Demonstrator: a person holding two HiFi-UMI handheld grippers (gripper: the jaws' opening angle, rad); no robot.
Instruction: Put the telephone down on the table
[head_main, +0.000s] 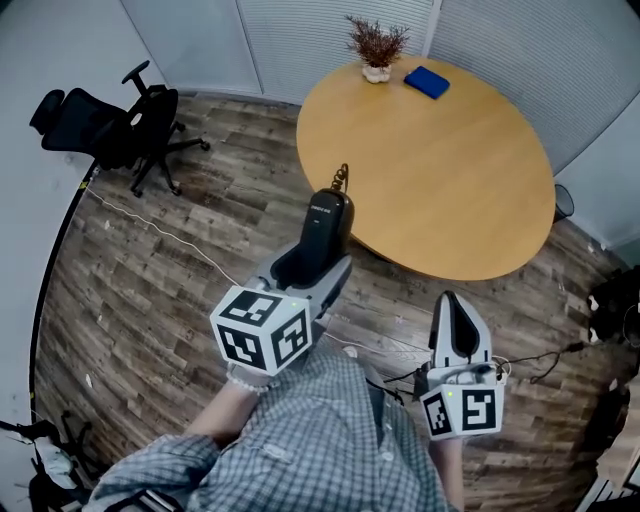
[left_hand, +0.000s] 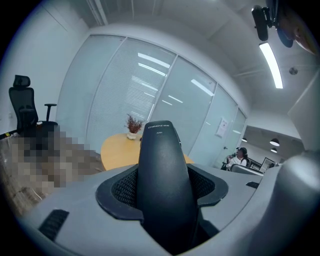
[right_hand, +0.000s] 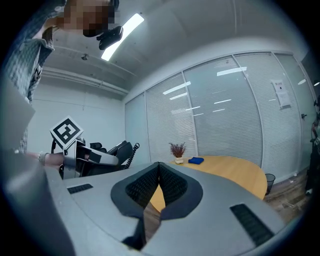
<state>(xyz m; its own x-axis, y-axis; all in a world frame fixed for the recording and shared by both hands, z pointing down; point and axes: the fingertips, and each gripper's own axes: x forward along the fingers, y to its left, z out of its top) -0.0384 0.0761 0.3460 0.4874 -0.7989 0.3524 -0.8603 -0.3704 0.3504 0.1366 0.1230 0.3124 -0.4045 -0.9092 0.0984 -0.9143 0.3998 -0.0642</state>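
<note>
Left gripper (head_main: 318, 268) clamped tight on the black telephone (head_main: 328, 222), top end poking out past the jaws. It's up in the air over the wood floor (head_main: 180, 270), right by the near edge of the round surface (head_main: 450, 170), not on it. Right gripper (head_main: 453, 305) sits lower, jaws pressed together, nothing btw them. Plant (head_main: 377, 45) & flat blue item (head_main: 427, 81) at the far edge.

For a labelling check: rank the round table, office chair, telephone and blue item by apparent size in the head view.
1. round table, largest
2. office chair
3. telephone; it is nearer the camera, so its true rank against the chair is unsure
4. blue item, smallest
</note>
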